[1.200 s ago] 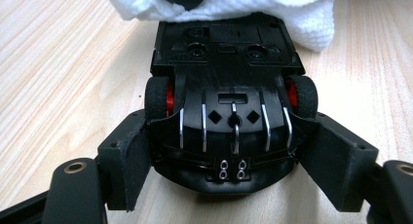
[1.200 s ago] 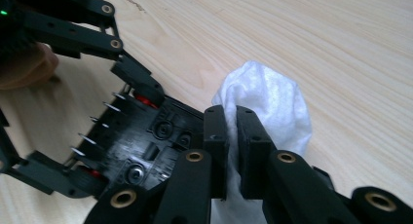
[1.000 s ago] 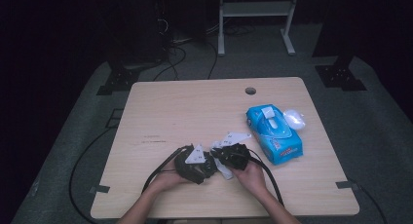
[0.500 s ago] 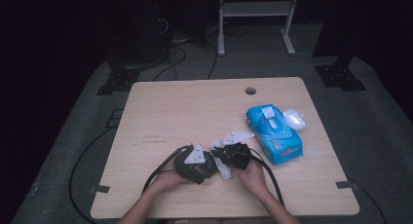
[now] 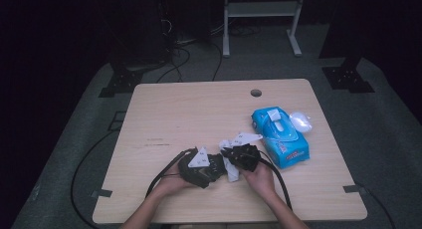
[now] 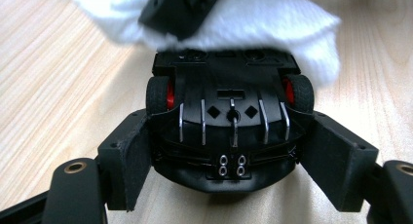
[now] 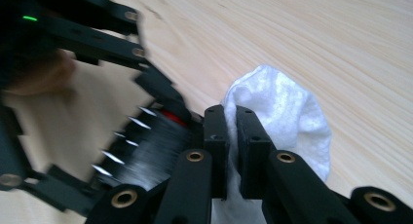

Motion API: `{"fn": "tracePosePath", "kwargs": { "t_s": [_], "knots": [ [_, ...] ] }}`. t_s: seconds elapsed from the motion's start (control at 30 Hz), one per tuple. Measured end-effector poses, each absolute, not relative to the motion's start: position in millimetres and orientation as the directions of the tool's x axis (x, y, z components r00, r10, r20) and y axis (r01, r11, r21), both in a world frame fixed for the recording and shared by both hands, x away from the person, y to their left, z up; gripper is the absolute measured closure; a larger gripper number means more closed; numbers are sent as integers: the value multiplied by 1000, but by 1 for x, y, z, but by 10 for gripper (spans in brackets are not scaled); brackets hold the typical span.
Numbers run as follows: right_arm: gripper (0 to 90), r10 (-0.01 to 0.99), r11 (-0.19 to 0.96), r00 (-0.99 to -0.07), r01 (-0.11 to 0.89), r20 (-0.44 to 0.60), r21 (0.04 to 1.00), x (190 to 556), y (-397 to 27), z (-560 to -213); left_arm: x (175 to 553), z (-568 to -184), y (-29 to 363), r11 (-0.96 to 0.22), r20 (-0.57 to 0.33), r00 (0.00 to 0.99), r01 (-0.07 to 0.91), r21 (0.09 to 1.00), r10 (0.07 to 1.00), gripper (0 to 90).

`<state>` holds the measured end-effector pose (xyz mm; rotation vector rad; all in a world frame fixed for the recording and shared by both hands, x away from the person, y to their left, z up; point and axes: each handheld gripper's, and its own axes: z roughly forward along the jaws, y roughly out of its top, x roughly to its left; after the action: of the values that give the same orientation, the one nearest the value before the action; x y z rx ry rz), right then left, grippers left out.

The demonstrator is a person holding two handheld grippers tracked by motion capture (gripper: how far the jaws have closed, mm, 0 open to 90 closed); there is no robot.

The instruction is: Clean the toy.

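Observation:
My left gripper (image 6: 233, 156) is shut on a black toy car (image 6: 226, 121) with red wheel hubs, its pads (image 6: 129, 156) pressing on both flanks and the car's underside facing the camera. A white wipe (image 6: 272, 24) lies against the car's far end. My right gripper (image 7: 232, 136) is shut on that white wipe (image 7: 282, 117), right beside the blurred car (image 7: 151, 146). In the high view the left gripper (image 5: 201, 167) and right gripper (image 5: 241, 157) meet near the table's front edge, with the wipe (image 5: 230, 169) between them.
A blue pack of wipes (image 5: 281, 137) lies to the right of the grippers, with a white oval object (image 5: 300, 122) at its far right side. The wooden table (image 5: 199, 114) has a cable hole (image 5: 256, 93) near its back edge. Black cables trail off the front.

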<state>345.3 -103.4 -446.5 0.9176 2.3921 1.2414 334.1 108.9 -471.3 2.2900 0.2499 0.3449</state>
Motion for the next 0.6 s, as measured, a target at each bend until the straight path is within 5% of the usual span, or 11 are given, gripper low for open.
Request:
{"fn": "tracePosePath", "kwargs": {
  "t_s": [0.6],
  "knots": [
    [839,587,400,-805,382,87,833,328,-89,-441,334,-471,108,-667,172,943,68,742,287,244]
  ]
}}
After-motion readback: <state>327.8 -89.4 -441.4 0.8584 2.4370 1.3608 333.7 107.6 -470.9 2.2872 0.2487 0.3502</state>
